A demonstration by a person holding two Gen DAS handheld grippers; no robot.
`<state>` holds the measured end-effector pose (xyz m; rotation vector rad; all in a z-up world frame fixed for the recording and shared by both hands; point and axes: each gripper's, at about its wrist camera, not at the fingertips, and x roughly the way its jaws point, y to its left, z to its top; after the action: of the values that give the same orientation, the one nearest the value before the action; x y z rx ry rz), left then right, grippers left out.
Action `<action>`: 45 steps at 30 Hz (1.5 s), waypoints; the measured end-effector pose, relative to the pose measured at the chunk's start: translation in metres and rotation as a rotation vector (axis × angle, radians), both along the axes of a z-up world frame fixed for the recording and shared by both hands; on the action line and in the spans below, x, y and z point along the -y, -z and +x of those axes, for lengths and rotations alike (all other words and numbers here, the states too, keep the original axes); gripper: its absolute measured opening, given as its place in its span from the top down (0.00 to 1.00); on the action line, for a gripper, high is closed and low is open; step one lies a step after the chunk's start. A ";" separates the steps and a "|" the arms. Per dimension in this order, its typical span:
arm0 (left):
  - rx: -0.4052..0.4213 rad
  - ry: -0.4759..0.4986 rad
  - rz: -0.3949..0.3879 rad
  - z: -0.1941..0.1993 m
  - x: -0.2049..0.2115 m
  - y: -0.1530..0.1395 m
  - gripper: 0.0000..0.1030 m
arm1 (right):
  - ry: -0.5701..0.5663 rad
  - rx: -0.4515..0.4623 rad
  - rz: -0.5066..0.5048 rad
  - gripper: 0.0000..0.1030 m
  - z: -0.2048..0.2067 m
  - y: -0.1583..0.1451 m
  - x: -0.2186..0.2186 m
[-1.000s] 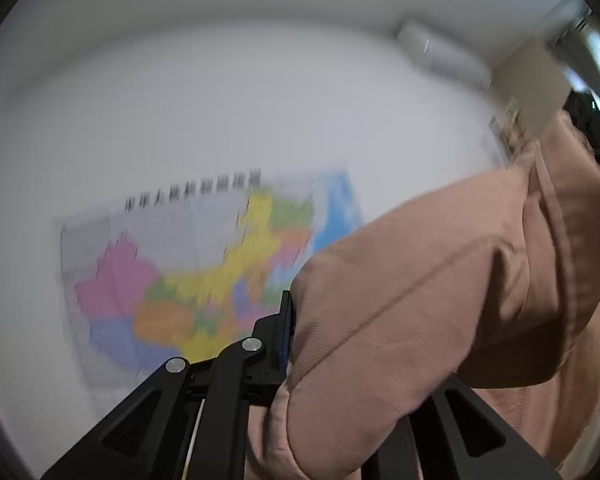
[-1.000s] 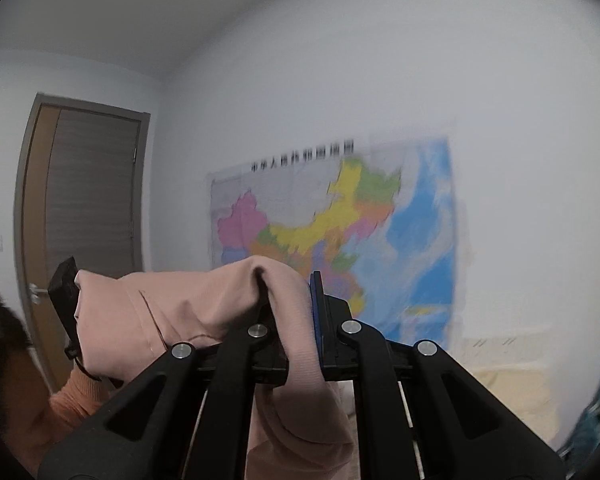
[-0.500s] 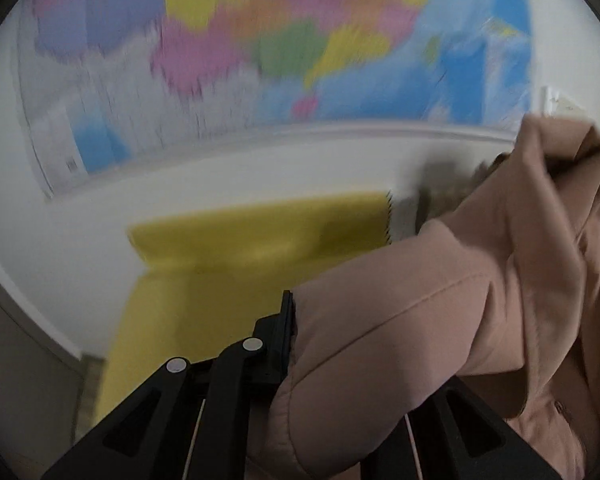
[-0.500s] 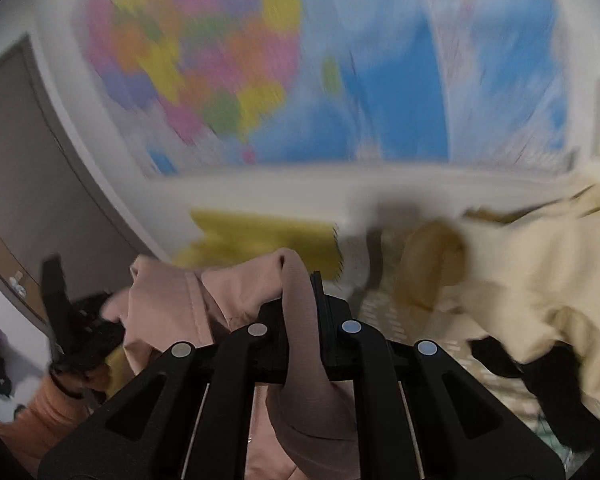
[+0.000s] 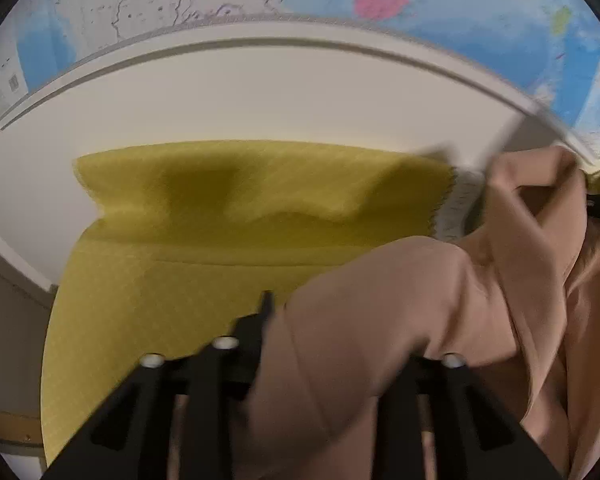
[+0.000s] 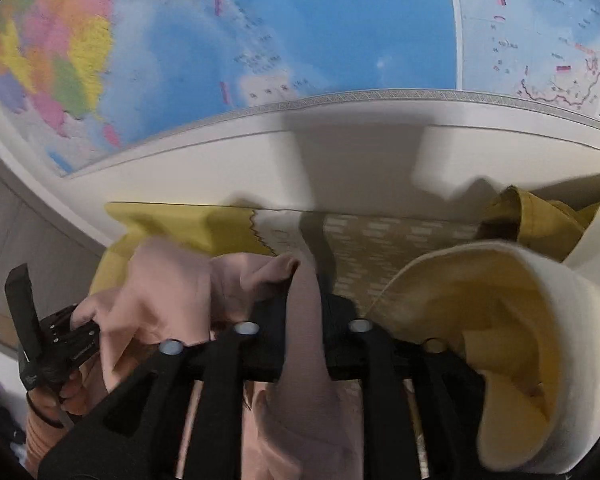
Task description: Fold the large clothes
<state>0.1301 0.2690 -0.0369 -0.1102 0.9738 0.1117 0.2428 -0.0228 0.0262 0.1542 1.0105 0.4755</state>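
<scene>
A large pink garment (image 5: 400, 320) hangs between my two grippers. My left gripper (image 5: 284, 320) is shut on one part of it; the cloth drapes over the right finger and hides it. My right gripper (image 6: 304, 292) is shut on another part of the pink garment (image 6: 172, 292), which bunches to the left and hangs down between the fingers. The left gripper also shows in the right wrist view (image 6: 40, 344), held in a hand at the lower left. Both grippers are low over a yellow cloth-covered surface (image 5: 180, 272).
A wall with a coloured map (image 6: 300, 32) stands close behind the surface. A cream garment with a yellow lining (image 6: 512, 340) lies at the right, with a mustard one (image 6: 540, 220) behind it. A patterned cloth (image 6: 380, 248) adjoins the yellow one.
Both grippers have swung down from high in front of the wall map toward the yellow surface, carrying the pink garment with them. Both grips have held.
</scene>
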 end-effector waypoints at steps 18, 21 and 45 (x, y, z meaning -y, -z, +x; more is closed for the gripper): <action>0.192 0.350 0.083 -0.055 0.067 -0.030 0.16 | -0.259 0.112 -0.202 0.06 -0.267 0.025 0.038; 0.114 0.364 0.051 -0.028 0.084 -0.007 0.16 | -0.246 0.094 -0.290 0.19 -0.274 0.046 0.034; 0.143 0.265 -0.006 0.011 0.026 -0.024 0.26 | 0.265 0.136 -0.183 0.17 -0.217 0.015 0.193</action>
<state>0.1415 0.2432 -0.0129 0.0059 0.8380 -0.1408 0.0263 -0.2159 0.0112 0.0889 0.8793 0.1489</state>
